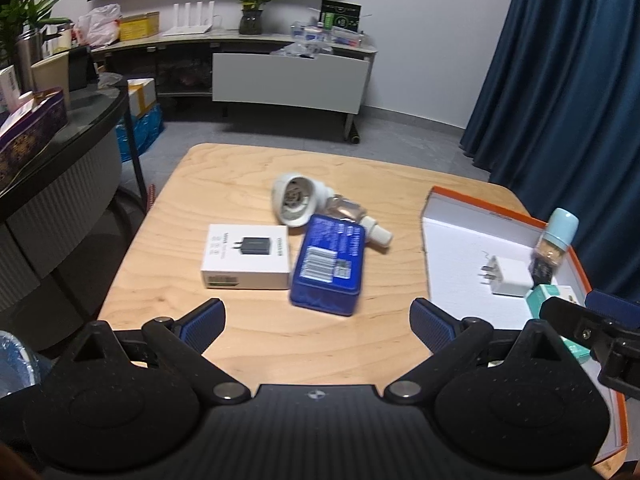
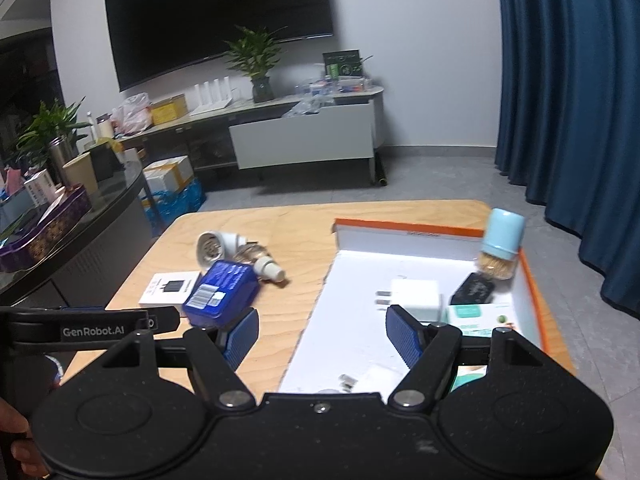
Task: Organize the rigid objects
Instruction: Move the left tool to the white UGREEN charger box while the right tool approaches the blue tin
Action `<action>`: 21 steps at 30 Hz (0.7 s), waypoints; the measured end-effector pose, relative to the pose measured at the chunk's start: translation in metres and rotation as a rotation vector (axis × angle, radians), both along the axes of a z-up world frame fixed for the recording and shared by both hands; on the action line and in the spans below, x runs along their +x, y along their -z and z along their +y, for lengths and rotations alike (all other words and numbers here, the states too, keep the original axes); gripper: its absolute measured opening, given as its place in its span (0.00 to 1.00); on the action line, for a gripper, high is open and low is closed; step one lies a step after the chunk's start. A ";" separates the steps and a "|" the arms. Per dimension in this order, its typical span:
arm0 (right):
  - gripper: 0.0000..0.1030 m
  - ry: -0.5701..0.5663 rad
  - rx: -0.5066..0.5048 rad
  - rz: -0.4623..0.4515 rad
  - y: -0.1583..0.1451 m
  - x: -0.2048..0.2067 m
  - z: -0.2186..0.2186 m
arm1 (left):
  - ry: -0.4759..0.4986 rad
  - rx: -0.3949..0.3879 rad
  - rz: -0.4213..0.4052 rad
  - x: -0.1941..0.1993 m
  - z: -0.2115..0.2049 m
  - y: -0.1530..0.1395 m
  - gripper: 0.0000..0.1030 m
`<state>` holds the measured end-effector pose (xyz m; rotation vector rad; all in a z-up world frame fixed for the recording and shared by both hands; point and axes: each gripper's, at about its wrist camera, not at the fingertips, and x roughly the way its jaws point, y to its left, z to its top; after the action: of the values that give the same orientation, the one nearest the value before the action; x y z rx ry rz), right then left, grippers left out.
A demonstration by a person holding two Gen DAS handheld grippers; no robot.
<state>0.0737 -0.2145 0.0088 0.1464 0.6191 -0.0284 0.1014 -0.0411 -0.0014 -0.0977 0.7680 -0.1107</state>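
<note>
both grippers sit nearest, jaws apart and empty: the left gripper hovers over the near edge of the wooden table, the right gripper over the orange-rimmed box. beyond the left one lie a blue tin, a white charger box, then a white fitting. inside the box on the right rest a white plug and a blue-capped bottle. judging by this, sorting is midway; next, the tin needs a wide grasp.
</note>
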 end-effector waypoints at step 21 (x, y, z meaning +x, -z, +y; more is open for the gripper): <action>0.81 -0.078 0.003 0.043 0.012 0.018 0.032 | -0.088 -0.003 0.028 0.007 0.040 0.010 0.98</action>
<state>0.0913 -0.1827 -0.0035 0.1242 0.6674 0.0452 0.1084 -0.0011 -0.0118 -0.1357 0.7904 -0.0272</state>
